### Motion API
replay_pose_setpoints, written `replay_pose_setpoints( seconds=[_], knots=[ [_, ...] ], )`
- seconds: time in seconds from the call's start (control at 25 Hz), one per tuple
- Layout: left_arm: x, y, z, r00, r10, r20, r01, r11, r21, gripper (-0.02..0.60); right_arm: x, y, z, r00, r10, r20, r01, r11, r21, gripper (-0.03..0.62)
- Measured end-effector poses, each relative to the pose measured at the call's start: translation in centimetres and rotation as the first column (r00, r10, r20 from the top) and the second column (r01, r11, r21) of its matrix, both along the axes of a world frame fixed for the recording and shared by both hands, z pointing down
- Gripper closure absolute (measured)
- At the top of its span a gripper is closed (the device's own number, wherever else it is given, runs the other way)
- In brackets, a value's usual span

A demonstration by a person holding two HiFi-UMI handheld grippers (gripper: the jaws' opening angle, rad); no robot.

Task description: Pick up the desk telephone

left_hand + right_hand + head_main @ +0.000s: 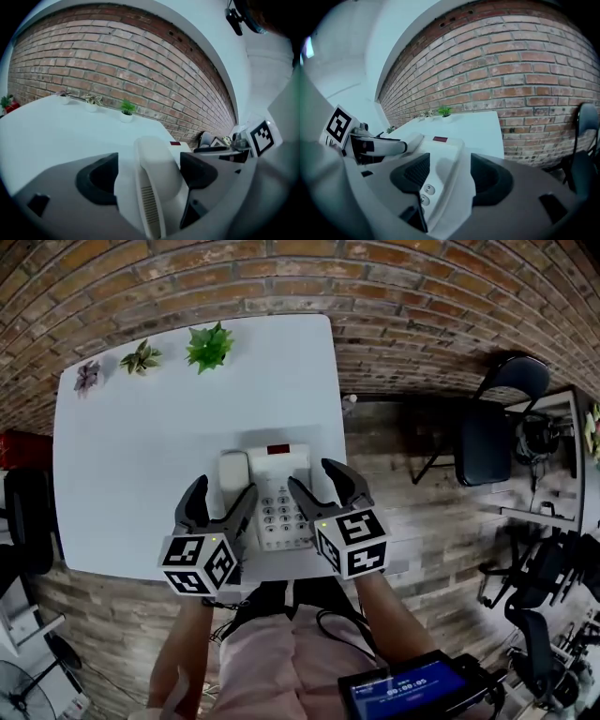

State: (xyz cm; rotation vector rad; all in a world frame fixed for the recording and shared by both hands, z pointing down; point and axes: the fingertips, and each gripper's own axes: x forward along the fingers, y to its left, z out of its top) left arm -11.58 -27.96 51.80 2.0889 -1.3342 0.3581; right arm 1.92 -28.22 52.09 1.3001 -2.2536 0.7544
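The desk telephone point(279, 502) sits on the white table point(131, 437), close to the near edge where the person stands, so both tools can come at it from the front. The left gripper point(225, 491) has its jaws spread to either side of the handset point(232, 479), which lies in its cradle on the telephone's left. The pads do not appear to be pressing on it yet. The right gripper point(314, 479) is likewise held wide, one jaw over the keypad and the other outside the telephone's right edge. This looks like a two-sided approach – one tool for each flank, probably to lift it level. Three small potted plants point(208, 346) stand well beyond the telephone by the brick wall, out of the way.
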Motion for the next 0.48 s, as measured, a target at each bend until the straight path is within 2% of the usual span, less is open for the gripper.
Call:
replay_pose_setpoints(
  seconds=[0.12, 0.24, 0.4, 0.48],
  knots=[
    [0.5, -0.3, 0.7, 0.998, 0.004, -0.06, -0.006, 0.999, -0.036, 0.166, -0.6, 0.1, 1.2, 1.0, -0.01, 0.019, 0.011, 0.999, -0.031, 0.313],
    [1.1, -0.4, 1.4, 0.988, -0.002, -0.152, -0.014, 0.994, -0.105, 0.166, -0.8, 0.2, 1.4, 0.998, -0.008, 0.062, 0.011, 0.998, -0.056, 0.312],
    [2.0, -0.4, 2.8, 0.951, -0.025, -0.309, -0.052, 0.97, -0.239, 0.167, -0.9, 0.1, 1.8, 0.991, -0.014, 0.133, 0.029, 0.993, -0.111, 0.313],
    [2.4, -0.4, 3.2, 0.931, -0.023, -0.364, -0.086, 0.956, -0.28, 0.167, -1.2, 0.1, 1.9, 0.987, -0.026, 0.157, 0.048, 0.989, -0.137, 0.322]
  ],
)
